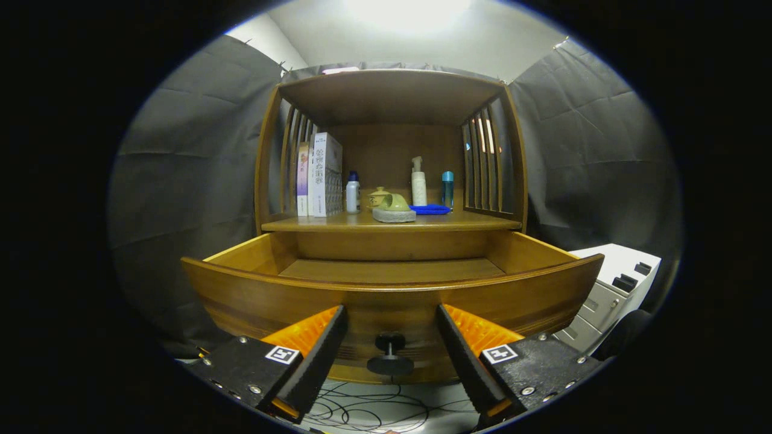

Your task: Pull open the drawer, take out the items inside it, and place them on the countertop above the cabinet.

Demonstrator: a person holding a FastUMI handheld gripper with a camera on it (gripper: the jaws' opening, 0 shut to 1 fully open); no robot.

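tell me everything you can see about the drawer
The drawer is warm brown wood with a curved-looking front panel and a dark round knob on a short stem at its middle. It is pulled open below the countertop; the part of its floor in view looks bare. The claw is open, one finger either side of the knob, not touching it.

Drawer (392, 283) front interior hidden, book (327, 175) titles illegible
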